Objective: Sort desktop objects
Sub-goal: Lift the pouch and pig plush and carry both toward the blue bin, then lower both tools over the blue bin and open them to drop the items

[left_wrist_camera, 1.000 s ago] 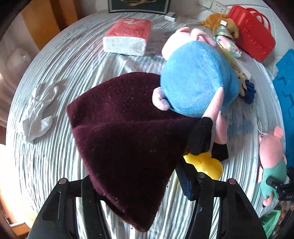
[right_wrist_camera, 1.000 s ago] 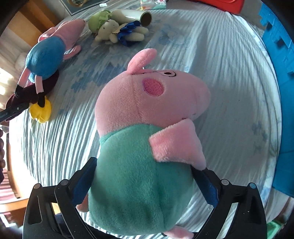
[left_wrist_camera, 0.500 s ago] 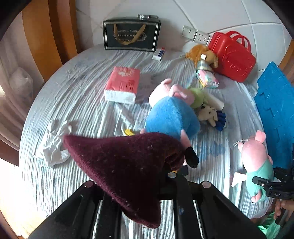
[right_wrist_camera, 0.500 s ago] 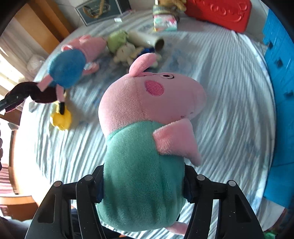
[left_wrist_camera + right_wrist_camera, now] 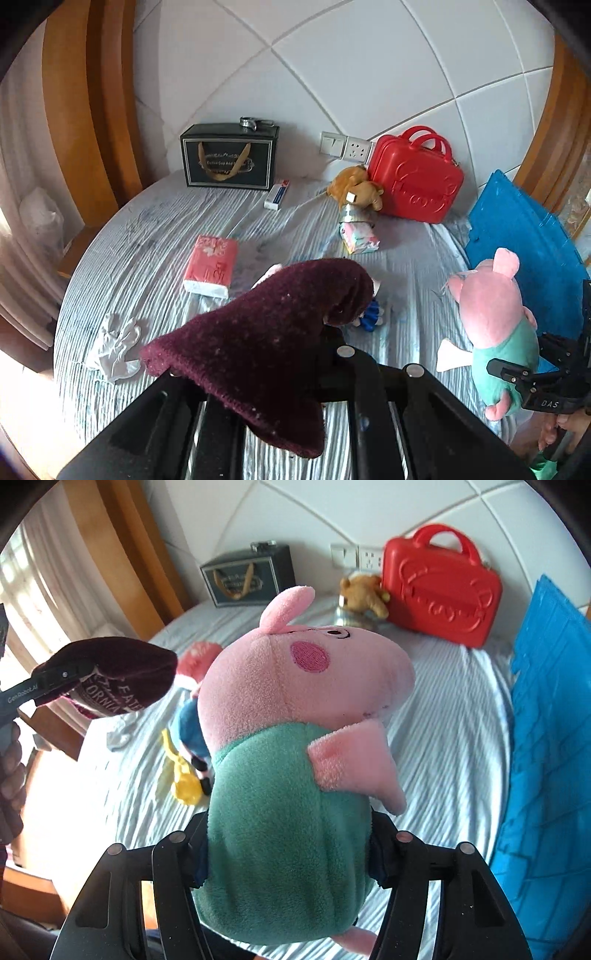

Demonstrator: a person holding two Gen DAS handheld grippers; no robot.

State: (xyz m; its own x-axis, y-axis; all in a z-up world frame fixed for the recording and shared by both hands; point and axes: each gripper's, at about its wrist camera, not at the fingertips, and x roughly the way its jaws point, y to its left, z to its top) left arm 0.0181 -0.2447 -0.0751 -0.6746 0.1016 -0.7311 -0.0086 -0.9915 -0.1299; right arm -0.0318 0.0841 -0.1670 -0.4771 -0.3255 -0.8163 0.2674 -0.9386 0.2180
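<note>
Lifting both loads clear of the desk (image 5: 155, 236), we had raised the two grippers well above where they were a second earlier, when the maroon knit hat (image 5: 266, 343) lay draped against the blue-bodied pig plush (image 5: 190, 727) and the green-bodied pig plush (image 5: 291, 775) hovered low over the striped cloth. Now the left gripper (image 5: 280, 373) had its jaws clenched on the hat, which hung folded over them with its printed lettering showing in the right wrist view, and the right gripper (image 5: 291, 853) had its jaws closed around the green belly of the pig plush, head upright and snout pointing right. The blue-bodied plush stayed behind on the desk beside the yellow toy (image 5: 184, 786), no longer tangled with the hat. From the higher vantage the whole back row came into sight: the red toy case (image 5: 417, 181) against the wall, the brown teddy (image 5: 356, 188) leaning at its left side, the black gift box (image 5: 229, 158), the red tissue pack (image 5: 210, 264), a crumpled white glove (image 5: 114, 343) near the left edge, and blue foam mats (image 5: 524, 251) at the right. We judged that both picks were secure and that the sorting now turned on choosing destinations; nothing in view marked a bin for certain, though the red case looked a likely home for the plush. The hat hung slack, so it might slip during a fast swing.
</note>
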